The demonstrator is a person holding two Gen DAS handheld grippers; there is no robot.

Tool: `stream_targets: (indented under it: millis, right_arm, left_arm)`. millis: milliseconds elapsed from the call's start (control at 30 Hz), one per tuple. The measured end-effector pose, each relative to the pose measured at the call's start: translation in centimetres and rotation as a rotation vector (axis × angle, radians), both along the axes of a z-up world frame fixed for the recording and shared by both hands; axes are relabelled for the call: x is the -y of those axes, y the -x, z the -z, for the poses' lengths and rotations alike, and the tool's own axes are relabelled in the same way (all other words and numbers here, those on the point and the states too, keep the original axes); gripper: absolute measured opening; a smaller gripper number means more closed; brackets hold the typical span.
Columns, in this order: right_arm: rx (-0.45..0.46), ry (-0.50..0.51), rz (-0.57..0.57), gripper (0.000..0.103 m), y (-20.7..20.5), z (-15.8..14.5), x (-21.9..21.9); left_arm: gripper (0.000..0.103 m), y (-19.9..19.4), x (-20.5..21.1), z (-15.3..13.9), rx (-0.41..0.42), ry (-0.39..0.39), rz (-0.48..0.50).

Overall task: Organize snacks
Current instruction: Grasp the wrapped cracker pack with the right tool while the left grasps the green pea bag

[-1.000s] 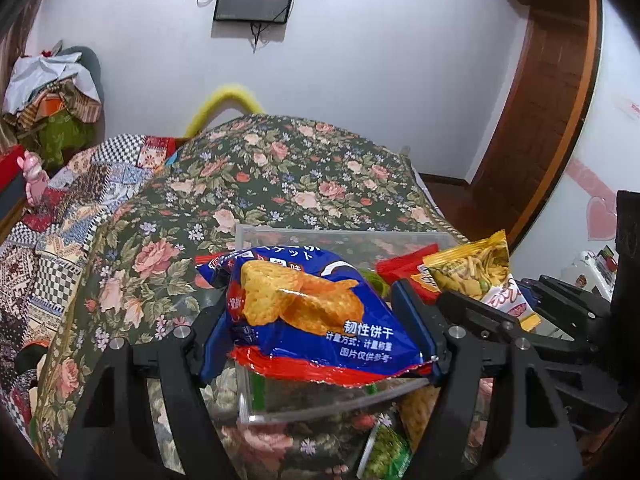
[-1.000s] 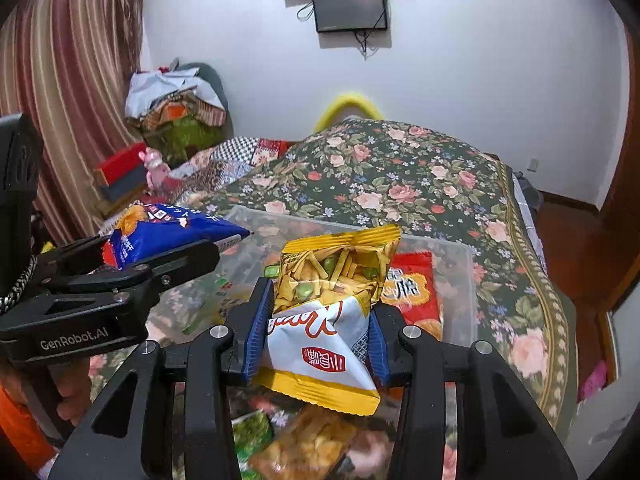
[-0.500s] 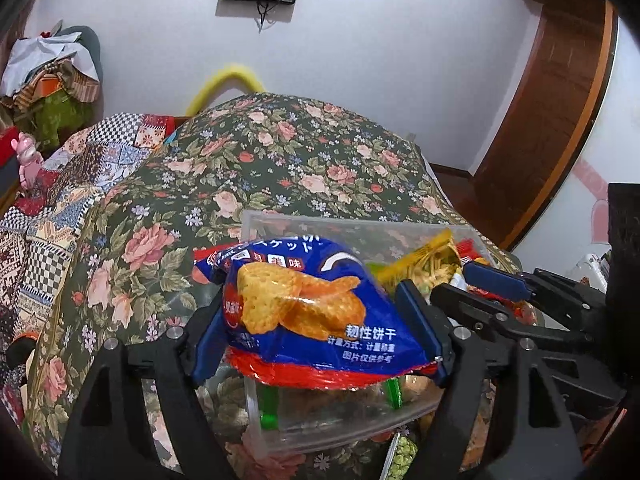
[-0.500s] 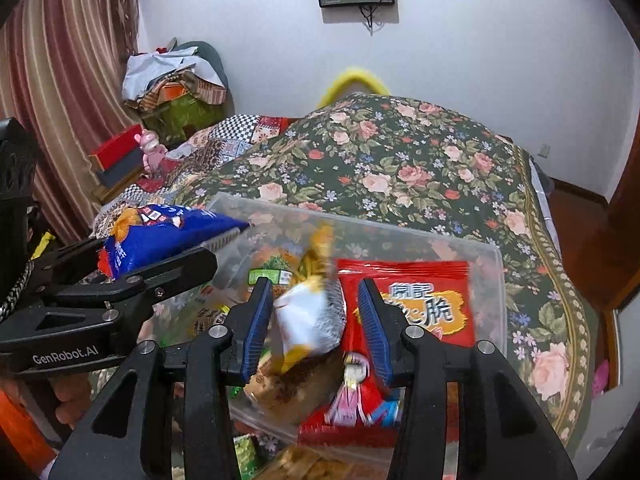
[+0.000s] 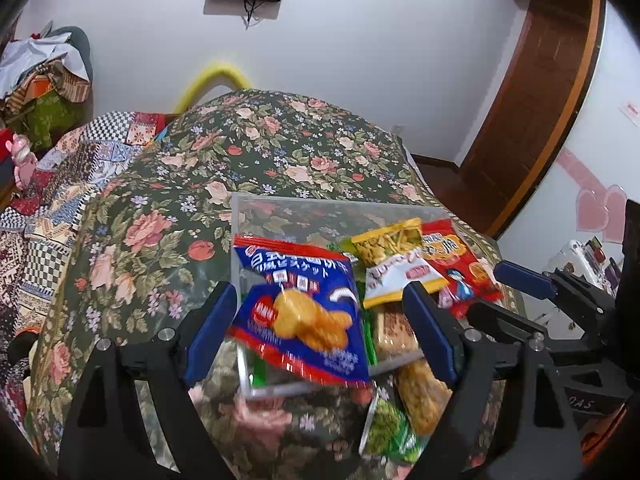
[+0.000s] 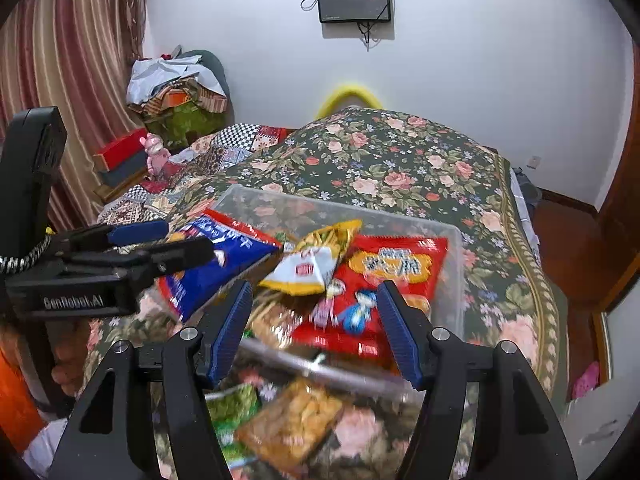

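The left claw has let go: its pads now stand apart and the blue biscuit bag tips over the clear bin. The right claw gapes empty above the bin, where the yellow packet lies.

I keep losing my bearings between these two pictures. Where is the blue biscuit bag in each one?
Left wrist view: the blue biscuit bag is at lower centre, between the open fingers of the left gripper, over the near edge of the clear box.
Right wrist view: the same bag is at centre left, partly behind the left gripper's black arm.
Shared landmark: the red snack bag in the box.
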State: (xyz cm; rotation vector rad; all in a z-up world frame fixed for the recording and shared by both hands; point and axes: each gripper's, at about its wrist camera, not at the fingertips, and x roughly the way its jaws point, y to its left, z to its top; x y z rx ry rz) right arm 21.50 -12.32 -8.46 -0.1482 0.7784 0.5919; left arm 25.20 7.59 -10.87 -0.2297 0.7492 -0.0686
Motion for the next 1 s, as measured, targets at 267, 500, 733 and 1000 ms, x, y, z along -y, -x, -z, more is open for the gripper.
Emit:
stream_targets:
  millis: [267,500,733,1000]
  right_arm:
    - [-0.058,0.015,0.018,0.067,2.3,1.9,2.3]
    - [-0.154,0.019,0.033,0.067,2.9,5.4,2.2]
    - [-0.242,-0.044,0.058,0.067,2.0,7.2,1.6]
    - [-0.269,0.022,0.077,0.067,2.7,9.0,2.6]
  left_arm:
    - [0.09,4.3,-0.1,-0.3,0.004,-0.06,0.001]
    - [0.09,6.6,-0.3,2.4,-0.068,-0.084,0.004]
    - [0.09,7.7,0.0,5.6,-0.143,-0.095,0.008]
    - [0.09,7.5,2.4,7.2,-0.174,-0.073,0.06]
